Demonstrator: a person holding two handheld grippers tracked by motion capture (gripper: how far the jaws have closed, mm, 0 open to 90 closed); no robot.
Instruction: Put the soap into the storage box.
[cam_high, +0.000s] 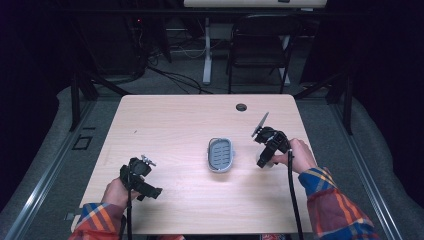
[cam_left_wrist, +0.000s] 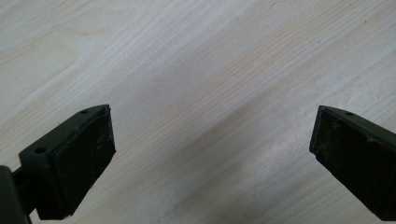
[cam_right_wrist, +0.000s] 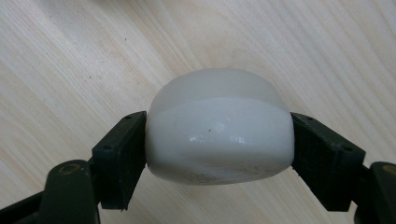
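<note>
At about seven o'clock on the pale wooden table, the left gripper rests with its jaws spread wide over bare wood. At about three o'clock the right gripper pinches a smooth white rounded bar of soap between both pads. Just left of it, near centre, lies an oval grey plastic soap dish.
</note>
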